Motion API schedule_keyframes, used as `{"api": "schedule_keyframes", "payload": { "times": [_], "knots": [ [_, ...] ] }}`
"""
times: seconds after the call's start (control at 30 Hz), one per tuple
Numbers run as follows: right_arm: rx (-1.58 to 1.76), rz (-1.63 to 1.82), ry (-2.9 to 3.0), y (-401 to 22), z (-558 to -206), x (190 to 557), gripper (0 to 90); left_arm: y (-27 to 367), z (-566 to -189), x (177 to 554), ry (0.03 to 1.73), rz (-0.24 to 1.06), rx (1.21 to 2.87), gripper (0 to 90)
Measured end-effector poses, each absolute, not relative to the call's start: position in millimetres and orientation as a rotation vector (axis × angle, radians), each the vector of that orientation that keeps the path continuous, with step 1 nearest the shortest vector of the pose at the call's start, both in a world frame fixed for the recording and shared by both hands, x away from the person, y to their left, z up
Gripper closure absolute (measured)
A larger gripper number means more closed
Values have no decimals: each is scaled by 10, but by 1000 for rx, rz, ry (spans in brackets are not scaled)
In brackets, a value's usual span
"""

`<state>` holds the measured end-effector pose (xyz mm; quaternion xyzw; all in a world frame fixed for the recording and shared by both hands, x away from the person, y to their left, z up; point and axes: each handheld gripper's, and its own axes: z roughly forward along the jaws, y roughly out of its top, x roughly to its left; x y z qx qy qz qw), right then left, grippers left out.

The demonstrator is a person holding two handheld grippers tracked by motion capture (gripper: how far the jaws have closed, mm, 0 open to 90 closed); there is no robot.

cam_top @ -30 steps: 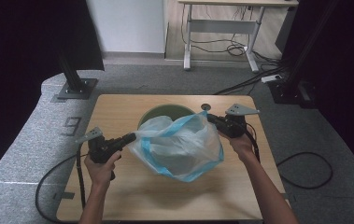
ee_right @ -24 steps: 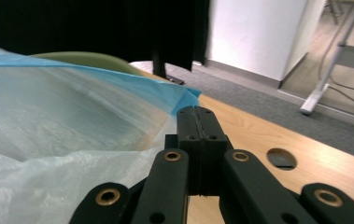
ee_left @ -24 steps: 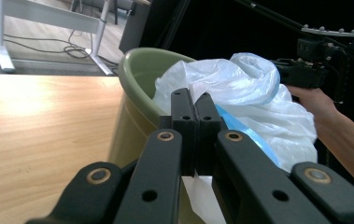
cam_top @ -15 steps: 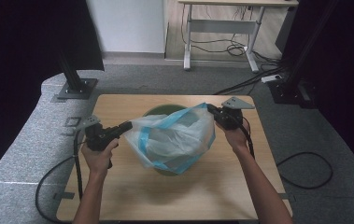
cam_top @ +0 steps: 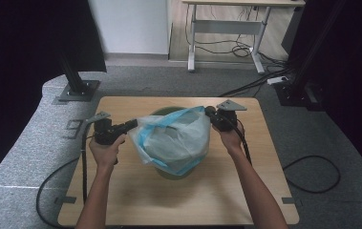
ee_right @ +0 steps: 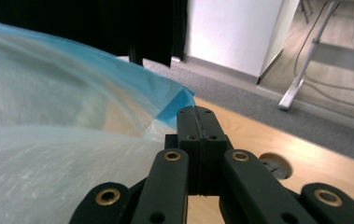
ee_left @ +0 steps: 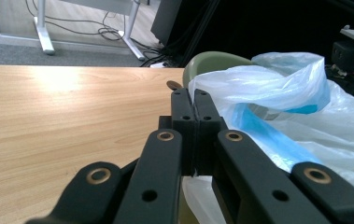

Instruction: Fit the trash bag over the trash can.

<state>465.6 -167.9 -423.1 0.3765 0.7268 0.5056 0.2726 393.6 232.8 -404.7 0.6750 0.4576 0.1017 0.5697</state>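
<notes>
A thin white plastic bag with blue edging (cam_top: 174, 138) hangs stretched between my two grippers over a green bin (cam_top: 178, 174) in the middle of the wooden table (cam_top: 121, 195). My left gripper (cam_top: 133, 125) is shut on the bag's left rim, and my right gripper (cam_top: 208, 111) is shut on its far right rim. In the left gripper view the jaws (ee_left: 193, 93) meet, with the bag (ee_left: 277, 116) to their right and the bin (ee_left: 212, 63) behind. In the right gripper view the bag's blue edge (ee_right: 174, 100) runs into the closed tips (ee_right: 196, 110).
A round cable hole (ee_right: 275, 165) sits in the tabletop near the right gripper. Cables trail off the table's left (cam_top: 54, 181) and right (cam_top: 312, 171) sides onto grey carpet. Black stands (cam_top: 76, 88) and a desk frame (cam_top: 226, 43) are beyond the far edge.
Both hands have moved away from the person toward the far edge, carrying the stretched bag farther over the green bin. The bin now shows below the bag instead of behind it.
</notes>
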Motion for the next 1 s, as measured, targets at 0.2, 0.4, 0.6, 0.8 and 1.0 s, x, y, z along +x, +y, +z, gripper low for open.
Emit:
{"api": "schedule_keyframes", "payload": {
  "times": [0.2, 0.4, 0.6, 0.8, 1.0],
  "knots": [
    [1052, 1351, 2004, -1668, -4423, 4717, 889, 2307, -4103, 4008, 1093, 234, 1582, 895],
    [1085, 1350, 2035, -1652, -4519, 4752, 890, 2287, -4183, 4095, 1124, 215, 1602, 896],
    [1102, 1343, 2066, -1624, -4600, 4771, 891, 2217, -4267, 4178, 1155, 197, 1617, 896],
    [1119, 1359, 2083, -1554, -4634, 4754, 891, 2173, -4335, 4231, 1161, 172, 1635, 897],
    [1151, 1347, 2119, -1569, -4669, 4777, 891, 2169, -4371, 4263, 1179, 162, 1650, 897]
  ]
}}
